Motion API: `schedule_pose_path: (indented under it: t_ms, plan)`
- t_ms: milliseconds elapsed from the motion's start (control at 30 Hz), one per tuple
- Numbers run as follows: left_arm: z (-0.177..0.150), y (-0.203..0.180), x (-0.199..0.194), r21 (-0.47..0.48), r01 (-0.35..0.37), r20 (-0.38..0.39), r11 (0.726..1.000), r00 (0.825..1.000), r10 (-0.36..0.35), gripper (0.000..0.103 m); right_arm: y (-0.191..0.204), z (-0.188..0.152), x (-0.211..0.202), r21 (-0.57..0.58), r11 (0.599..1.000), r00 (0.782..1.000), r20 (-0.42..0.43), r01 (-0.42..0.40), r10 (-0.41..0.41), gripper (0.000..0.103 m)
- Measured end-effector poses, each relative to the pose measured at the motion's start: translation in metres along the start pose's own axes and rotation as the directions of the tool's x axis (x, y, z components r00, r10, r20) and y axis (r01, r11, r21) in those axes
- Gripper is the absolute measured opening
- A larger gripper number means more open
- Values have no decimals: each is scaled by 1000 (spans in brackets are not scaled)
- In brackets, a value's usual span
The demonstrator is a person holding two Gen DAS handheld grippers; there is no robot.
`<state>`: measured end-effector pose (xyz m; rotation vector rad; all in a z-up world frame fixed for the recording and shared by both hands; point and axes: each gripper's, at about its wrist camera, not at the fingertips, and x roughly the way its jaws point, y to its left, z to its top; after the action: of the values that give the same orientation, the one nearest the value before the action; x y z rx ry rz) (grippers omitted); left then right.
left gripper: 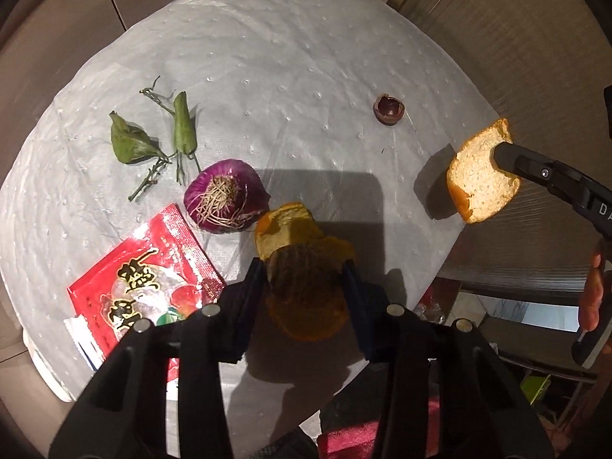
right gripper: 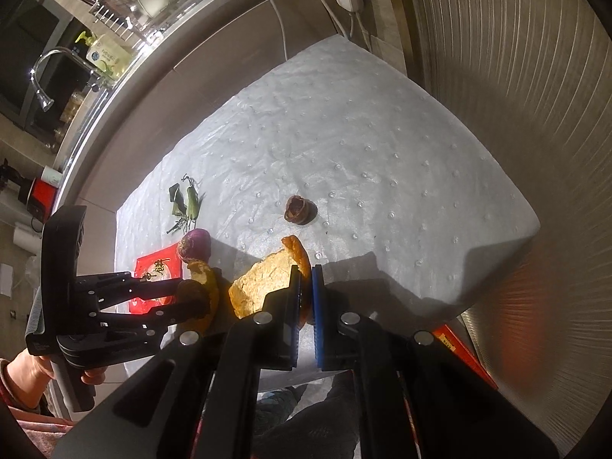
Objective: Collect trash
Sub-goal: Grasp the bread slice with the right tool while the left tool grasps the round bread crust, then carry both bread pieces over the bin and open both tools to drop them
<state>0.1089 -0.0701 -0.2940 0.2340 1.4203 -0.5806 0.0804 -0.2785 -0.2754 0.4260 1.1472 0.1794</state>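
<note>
My left gripper (left gripper: 306, 279) points down at the grey padded table (left gripper: 287, 57), its two fingers pressed against the sides of an orange-brown scrap (left gripper: 306, 298), peel or crust. The right wrist view shows that gripper (right gripper: 195, 298) at the left with the scrap (right gripper: 204, 279). My right gripper (right gripper: 306, 283) is shut on the crust edge of a bread slice (right gripper: 264, 279) and holds it above the table's right edge, where the left wrist view also shows the gripper (left gripper: 499, 151) and the slice (left gripper: 478, 179).
A red onion half (left gripper: 223, 201), a leafy twig (left gripper: 153, 141), a red snack packet (left gripper: 145, 279) and a brown nut shell (left gripper: 389, 109) lie on the pad. A counter with a faucet (right gripper: 49, 72) and dish rack is behind, and a red box (right gripper: 459, 348) sits below the table's right side.
</note>
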Motion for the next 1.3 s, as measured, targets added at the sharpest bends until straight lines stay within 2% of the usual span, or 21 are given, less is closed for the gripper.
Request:
schedule_pose_path:
  t_ms: [200, 333, 467, 567, 667, 800, 900, 1067, 1167, 1200, 1300]
  plan:
    - [-14, 14, -47, -34, 20, 101, 999, 995, -17, 41, 16, 2, -5, -41, 999, 1000, 7, -8, 8, 7]
    - [-40, 36, -90, -73, 22, 184, 997, 983, -8, 41, 45, 3, -7, -110, 993, 999, -1, -34, 34, 7]
    - [-84, 74, -129, -129, -39, 235, 991, 970, 69, 41, 90, 3, -3, -198, 977, 997, -26, -81, 77, 7]
    - [-123, 112, -140, -200, -98, 223, 975, 964, 143, 41, 128, 2, 1, -256, 958, 992, -47, -125, 117, 7]
    - [-161, 159, -136, -291, -134, 181, 947, 964, 193, 41, 169, -1, 4, -315, 936, 987, -68, -158, 144, 7]
    - [-199, 211, -105, -370, -174, 115, 913, 966, 230, 41, 222, -7, 3, -396, 902, 985, -90, -170, 146, 7]
    - [-222, 246, -76, -401, -190, 59, 896, 971, 233, 41, 255, -12, -3, -438, 884, 986, -97, -165, 136, 7]
    - [-244, 285, -22, -413, -195, -13, 890, 978, 208, 41, 292, -20, -9, -447, 881, 987, -106, -153, 118, 7]
    - [-254, 301, 5, -424, -167, -65, 890, 986, 154, 42, 307, -26, -10, -449, 882, 988, -112, -143, 103, 7]
    - [-256, 304, 11, -429, -162, -83, 889, 987, 139, 50, 312, -29, -9, -452, 881, 988, -116, -140, 97, 6]
    - [-260, 305, 13, -427, -154, -80, 891, 988, 132, 59, 325, -37, -3, -464, 875, 987, -134, -142, 89, 7]
